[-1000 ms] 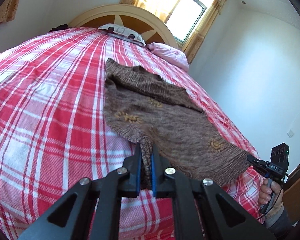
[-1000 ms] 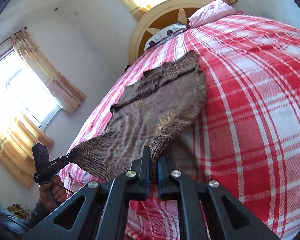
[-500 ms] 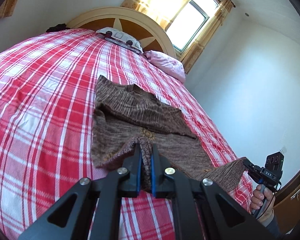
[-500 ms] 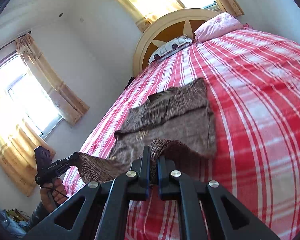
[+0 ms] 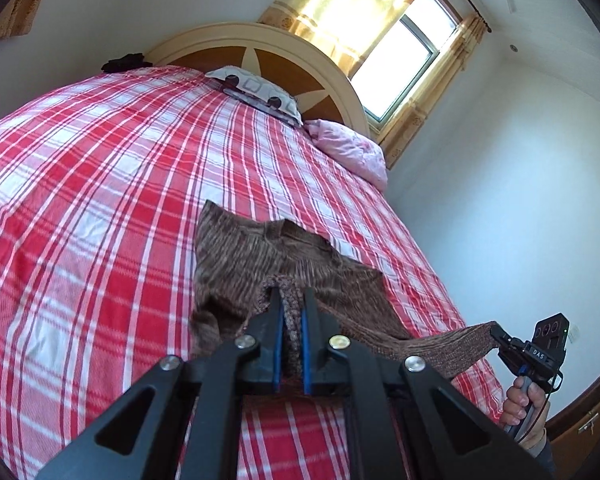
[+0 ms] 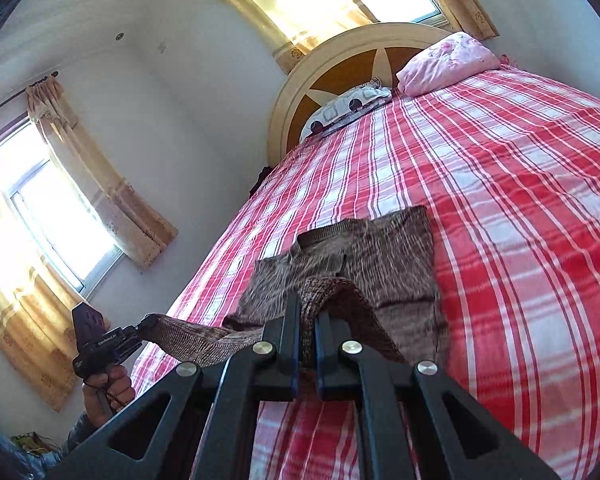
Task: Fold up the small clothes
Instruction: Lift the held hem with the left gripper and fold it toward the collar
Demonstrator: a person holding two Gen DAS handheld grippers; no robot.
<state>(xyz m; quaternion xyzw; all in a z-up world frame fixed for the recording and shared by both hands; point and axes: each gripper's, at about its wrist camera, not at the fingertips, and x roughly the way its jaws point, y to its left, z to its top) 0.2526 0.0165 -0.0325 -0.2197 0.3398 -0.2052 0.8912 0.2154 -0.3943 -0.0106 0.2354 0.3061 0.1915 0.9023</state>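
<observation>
A small brown knitted sweater (image 5: 260,256) lies on the red-and-white plaid bed (image 5: 92,208), its far half flat and its near hem raised. My left gripper (image 5: 289,294) is shut on one corner of the hem. My right gripper (image 6: 308,300) is shut on the other corner, and the sweater (image 6: 380,256) folds over itself toward its collar. Seen from the left wrist, the right gripper (image 5: 496,330) stands at the bed's right edge with the hem stretched to it. From the right wrist, the left gripper (image 6: 146,322) shows at the left edge.
A patterned pillow (image 5: 260,92) and a pink pillow (image 5: 348,148) lie at the rounded wooden headboard (image 5: 284,60). Curtained windows (image 6: 40,216) stand beyond the bed. A hand (image 5: 524,400) holds the right gripper's handle near a wooden door at the right.
Both grippers have carried the hem up and forward over the sweater toward the collar. The near half now arches over the flat far half, and less of the sweater's front shows.
</observation>
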